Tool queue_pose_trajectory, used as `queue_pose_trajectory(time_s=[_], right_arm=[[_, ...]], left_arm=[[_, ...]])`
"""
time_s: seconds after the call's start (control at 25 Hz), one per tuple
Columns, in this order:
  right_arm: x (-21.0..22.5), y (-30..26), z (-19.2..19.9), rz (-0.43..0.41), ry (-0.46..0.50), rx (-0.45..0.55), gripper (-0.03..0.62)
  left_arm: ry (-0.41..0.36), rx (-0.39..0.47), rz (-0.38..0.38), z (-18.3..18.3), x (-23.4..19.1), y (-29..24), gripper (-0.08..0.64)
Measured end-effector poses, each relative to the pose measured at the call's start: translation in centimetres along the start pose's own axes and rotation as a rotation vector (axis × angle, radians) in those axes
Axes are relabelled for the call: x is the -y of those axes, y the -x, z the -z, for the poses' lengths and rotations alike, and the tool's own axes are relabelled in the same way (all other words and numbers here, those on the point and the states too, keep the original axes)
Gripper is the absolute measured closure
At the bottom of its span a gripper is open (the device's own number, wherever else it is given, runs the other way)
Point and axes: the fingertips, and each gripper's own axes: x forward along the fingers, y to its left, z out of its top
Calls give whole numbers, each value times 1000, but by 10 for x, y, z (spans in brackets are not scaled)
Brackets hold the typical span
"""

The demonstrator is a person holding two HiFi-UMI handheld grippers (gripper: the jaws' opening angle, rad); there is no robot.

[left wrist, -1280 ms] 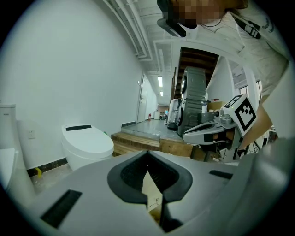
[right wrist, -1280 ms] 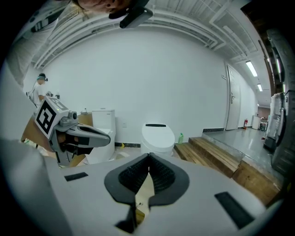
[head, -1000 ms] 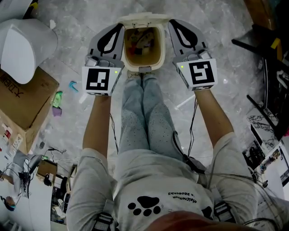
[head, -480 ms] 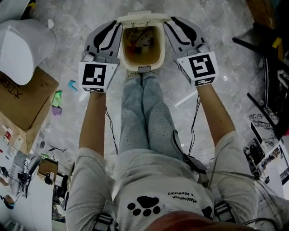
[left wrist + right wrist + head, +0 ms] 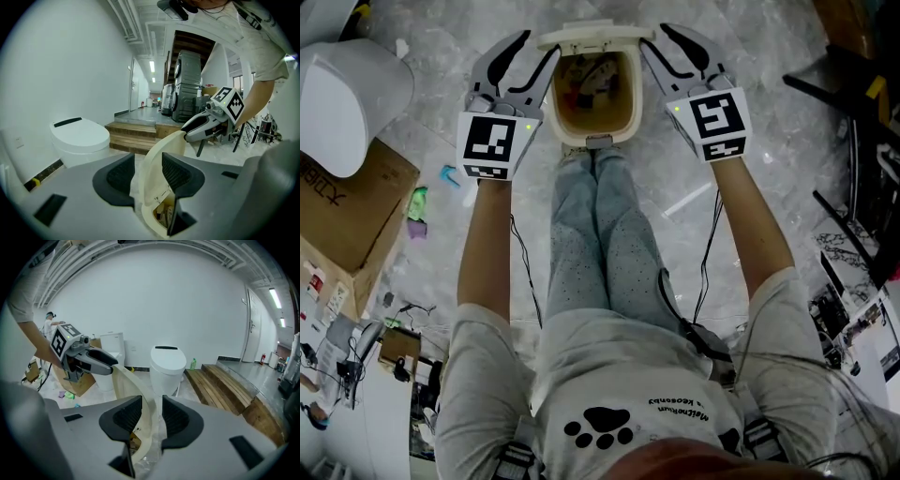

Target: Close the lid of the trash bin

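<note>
**Lid up, both grippers astride it**

Bin (image 5: 593, 141) on floor (image 5: 712, 178) at the person's feet; lid (image 5: 592, 36) upright at far rim. Left gripper (image 5: 534, 47) and right gripper (image 5: 661, 42): jaws just opened, released, a lid edge between each pair. Best to pinch evenly and tip it down together. Littered marble; toilet (image 5: 79, 136), box (image 5: 347, 206) near.

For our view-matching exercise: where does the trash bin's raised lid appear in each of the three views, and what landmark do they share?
Head view: lid at top centre, upright behind the bin's mouth.
Left gripper view: lid lower centre, between the left tongs, just opened.
Right gripper view: lid lower centre, between the right tongs, likewise just opened.
Shared landmark: the bin's mouth.
</note>
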Motion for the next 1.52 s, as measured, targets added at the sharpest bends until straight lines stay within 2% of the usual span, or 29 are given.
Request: queue_pose_trajectory(time_s=[0.2,0.24,0.32,0.4,0.84,1.36,1.52], right_arm=[[0,-7,3,-13,10,-25,454],[0,-8,3,-15,18,-25,473],[0,-7,2,-14,47,-24,500],[0,-6,3,-11,82,-27,506],[-22,14,16,-28,152,-28,508],[-70,46,55,-27,229,-54,502],[-81,53,63,-29,250,-66,497]], left_arm=[[-23,-27,-2,4,-6,-4,387],[-34,-31,0,4,-6,-5,397],[-64,-37,3,3,-5,-5,467],[-88,-37,10,3,-3,-4,479],[-123,-9,62,15,21,17,480],[-219,-32,56,51,67,56,474],[-213,-36,61,66,78,63,469]])
